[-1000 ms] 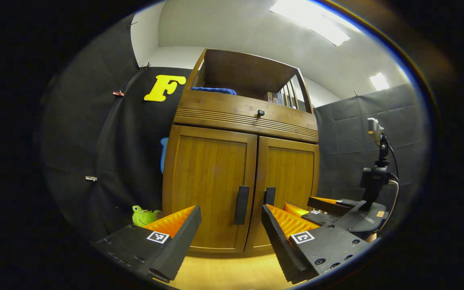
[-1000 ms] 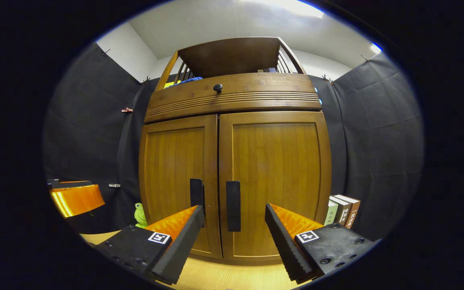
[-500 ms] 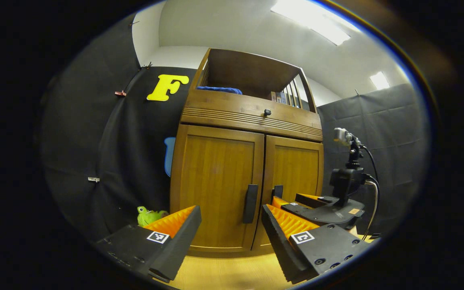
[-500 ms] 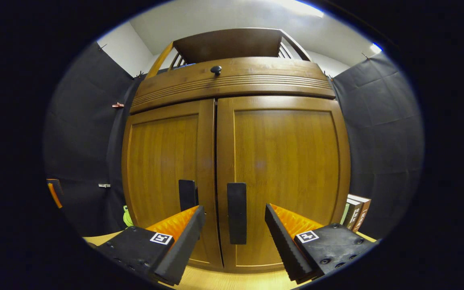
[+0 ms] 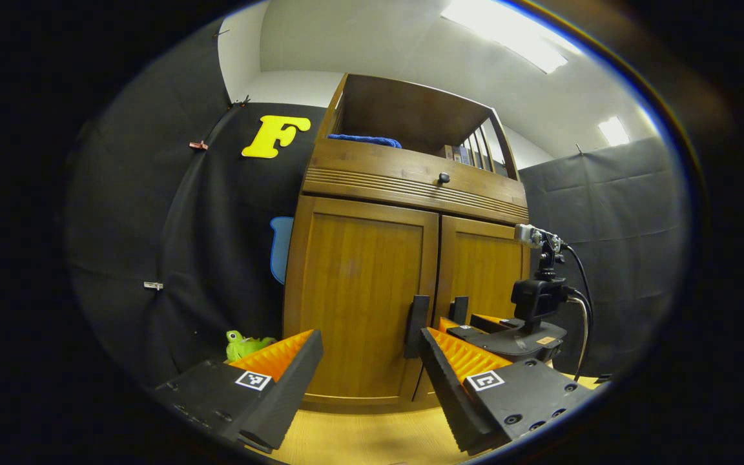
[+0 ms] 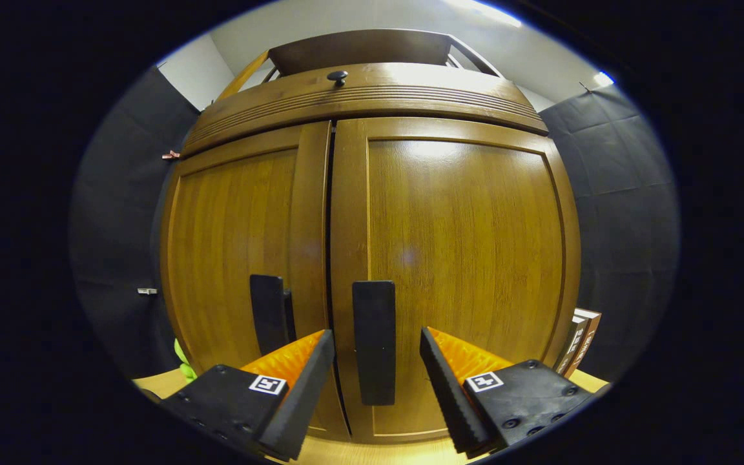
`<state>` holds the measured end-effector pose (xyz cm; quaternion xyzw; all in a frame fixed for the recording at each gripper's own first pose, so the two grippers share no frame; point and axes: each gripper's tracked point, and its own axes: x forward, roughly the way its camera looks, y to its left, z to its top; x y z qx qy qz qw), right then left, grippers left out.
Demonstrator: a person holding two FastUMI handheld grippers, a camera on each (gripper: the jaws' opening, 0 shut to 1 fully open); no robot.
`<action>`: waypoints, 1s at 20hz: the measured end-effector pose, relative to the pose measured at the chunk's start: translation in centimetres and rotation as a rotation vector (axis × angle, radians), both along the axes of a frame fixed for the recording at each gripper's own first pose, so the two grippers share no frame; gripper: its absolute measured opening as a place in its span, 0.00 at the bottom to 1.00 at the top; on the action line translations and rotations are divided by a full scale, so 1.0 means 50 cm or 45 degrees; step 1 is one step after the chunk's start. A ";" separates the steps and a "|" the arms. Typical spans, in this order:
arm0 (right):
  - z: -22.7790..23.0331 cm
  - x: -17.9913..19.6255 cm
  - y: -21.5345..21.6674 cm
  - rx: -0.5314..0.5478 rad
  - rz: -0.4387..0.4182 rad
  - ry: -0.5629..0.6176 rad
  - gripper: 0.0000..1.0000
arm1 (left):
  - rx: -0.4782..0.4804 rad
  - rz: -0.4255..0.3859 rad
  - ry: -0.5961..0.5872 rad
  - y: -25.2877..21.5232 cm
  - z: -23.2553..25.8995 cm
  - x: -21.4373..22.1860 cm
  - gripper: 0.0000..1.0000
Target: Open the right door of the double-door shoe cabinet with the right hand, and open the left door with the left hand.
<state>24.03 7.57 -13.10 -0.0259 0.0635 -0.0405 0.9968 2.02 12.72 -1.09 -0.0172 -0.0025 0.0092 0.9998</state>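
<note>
Shoe cabinet (image 6: 449,245) doors closed; both tools gape, right tool (image 6: 375,361) straddling the handle (image 6: 374,342), books (image 6: 577,342) beside.

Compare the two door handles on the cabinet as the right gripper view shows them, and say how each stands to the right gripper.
The right door handle stands in the gap between the right gripper's open fingers; the left door handle stands off to the side, outside that gap. The right door handle shows in full; the left door handle's lower end is hidden behind a finger. Both are dark, upright bars, flanking the seam between closed doors.
</note>
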 end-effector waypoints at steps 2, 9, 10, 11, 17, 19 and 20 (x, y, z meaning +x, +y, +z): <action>-0.011 0.012 -0.009 -0.016 -0.023 0.009 0.65 | 0.000 0.007 0.002 0.009 -0.001 0.000 0.94; -0.031 0.020 0.004 -0.042 0.001 0.028 0.32 | 0.001 0.032 0.000 0.021 -0.002 0.004 0.93; -0.028 0.019 0.001 -0.059 0.003 0.021 0.36 | 0.006 0.032 0.002 0.019 -0.004 0.005 0.93; -0.032 0.021 0.002 -0.054 0.004 0.026 0.37 | 0.012 0.030 0.004 0.018 -0.003 0.004 0.93; -0.019 -0.041 0.005 -0.017 0.092 0.057 0.26 | -0.009 -0.021 0.027 -0.009 -0.018 0.015 0.94; -0.008 -0.079 0.002 0.004 0.115 0.062 0.26 | 0.002 -0.010 0.041 -0.019 -0.021 0.002 0.93; -0.003 -0.095 -0.002 -0.006 0.127 0.062 0.30 | 0.006 -0.008 0.042 -0.026 -0.021 -0.001 0.93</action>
